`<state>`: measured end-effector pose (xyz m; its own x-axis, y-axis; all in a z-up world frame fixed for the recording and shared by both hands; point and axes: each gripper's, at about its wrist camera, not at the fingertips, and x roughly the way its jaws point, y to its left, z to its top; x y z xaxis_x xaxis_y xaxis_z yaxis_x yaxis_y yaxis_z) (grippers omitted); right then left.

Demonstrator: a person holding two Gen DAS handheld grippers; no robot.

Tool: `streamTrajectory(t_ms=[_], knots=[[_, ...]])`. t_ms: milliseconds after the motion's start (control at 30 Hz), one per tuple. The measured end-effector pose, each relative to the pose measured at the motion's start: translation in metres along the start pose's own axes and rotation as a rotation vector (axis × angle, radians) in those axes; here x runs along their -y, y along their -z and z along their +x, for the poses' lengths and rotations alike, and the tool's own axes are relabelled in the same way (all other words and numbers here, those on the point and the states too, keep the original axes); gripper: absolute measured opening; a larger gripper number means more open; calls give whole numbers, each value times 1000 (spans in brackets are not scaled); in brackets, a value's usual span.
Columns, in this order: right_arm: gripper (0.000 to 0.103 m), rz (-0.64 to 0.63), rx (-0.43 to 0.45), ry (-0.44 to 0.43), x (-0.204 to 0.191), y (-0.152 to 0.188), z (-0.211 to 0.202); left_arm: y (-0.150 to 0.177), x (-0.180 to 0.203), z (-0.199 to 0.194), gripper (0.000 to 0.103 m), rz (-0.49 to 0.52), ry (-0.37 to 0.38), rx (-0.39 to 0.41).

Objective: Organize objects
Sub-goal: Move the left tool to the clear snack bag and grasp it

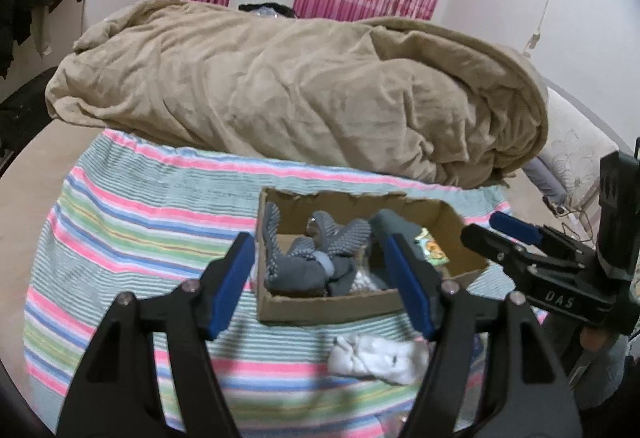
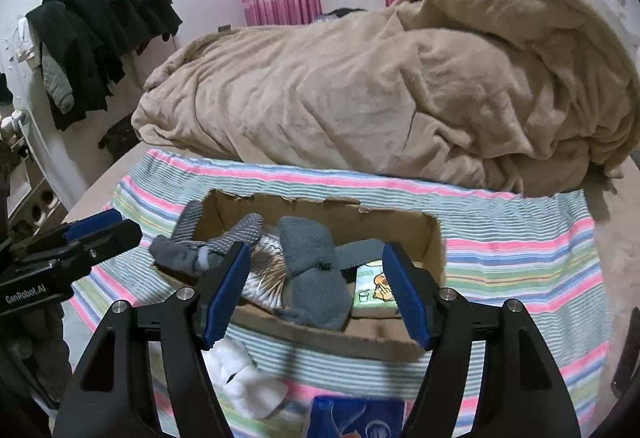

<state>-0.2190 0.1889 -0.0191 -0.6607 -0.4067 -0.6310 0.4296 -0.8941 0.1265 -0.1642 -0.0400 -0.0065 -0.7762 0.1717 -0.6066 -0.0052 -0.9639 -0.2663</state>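
Hovering side by side near the cardboard box [image 1: 280, 304] of socks: left gripper [image 1: 320, 286] gaping wide, right gripper [image 2: 316, 290] gaping wide, both gripping nothing, white sock [image 1: 376, 358] lying beneath.

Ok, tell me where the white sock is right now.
The white sock lies on the striped cloth just outside the near wall of the cardboard box; in the right wrist view it sits low and left, beside the blue packet.

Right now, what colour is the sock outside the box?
White sock, seen best from the left wrist.
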Motion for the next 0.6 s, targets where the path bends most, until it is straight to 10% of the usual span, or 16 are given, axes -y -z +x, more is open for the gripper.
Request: streamTrajectory(t_ms=[600], knots=[[88, 7, 27, 40, 8, 43, -70, 56, 46, -49, 93, 61, 48, -51]])
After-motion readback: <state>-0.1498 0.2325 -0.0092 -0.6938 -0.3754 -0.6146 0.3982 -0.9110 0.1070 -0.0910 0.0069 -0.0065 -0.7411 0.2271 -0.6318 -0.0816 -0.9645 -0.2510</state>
